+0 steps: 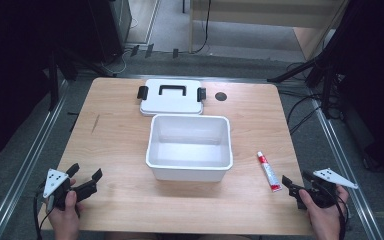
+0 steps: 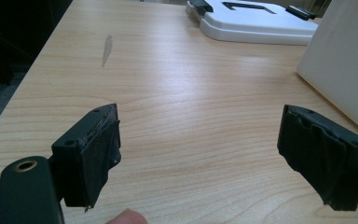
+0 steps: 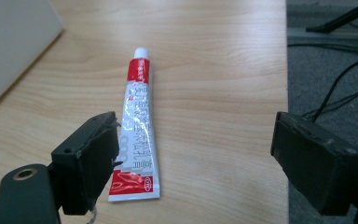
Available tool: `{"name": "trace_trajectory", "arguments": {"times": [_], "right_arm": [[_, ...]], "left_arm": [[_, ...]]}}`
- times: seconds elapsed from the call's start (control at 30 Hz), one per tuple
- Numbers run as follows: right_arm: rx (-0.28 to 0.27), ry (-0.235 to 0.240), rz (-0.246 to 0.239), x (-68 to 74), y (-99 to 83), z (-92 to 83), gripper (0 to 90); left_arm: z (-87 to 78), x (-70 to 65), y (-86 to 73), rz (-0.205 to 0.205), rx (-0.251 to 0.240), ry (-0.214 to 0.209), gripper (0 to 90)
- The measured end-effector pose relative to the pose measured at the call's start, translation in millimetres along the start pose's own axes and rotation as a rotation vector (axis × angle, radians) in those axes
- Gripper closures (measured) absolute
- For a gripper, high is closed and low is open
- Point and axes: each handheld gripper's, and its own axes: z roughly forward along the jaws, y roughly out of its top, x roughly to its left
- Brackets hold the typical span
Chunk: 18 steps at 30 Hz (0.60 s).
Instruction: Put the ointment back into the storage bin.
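Observation:
A white open box stands at the middle of the wooden table, and its white lid with black handle and clips lies flat just behind it. A red and white tube lies right of the box, cap pointing away. My right gripper rests near the table's front right edge, open, just short of the tube's flat end; nothing is between its jaws. My left gripper sits open at the front left over bare wood, with the box wall to its right.
A small dark round hole marks the table right of the lid. Black tripod legs and cables lie on the grey floor beyond the right edge. A metal rail runs along the left side.

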Motion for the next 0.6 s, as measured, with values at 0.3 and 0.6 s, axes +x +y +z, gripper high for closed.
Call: {"name": "trace_trajectory", "arguments": {"times": [0.3,0.6], "right_arm": [[0.381,-0.025,-0.060,14.1,41.2,13.1,15.5],[0.713,-0.062,-0.123,34.4,71.7,33.9,14.2]], "left_arm": [[0.4,0.4,0.0,-0.004,-0.001,-0.003,14.1],[0.7,1.0,0.3,-0.005,0.006,-0.005,14.1]]}}
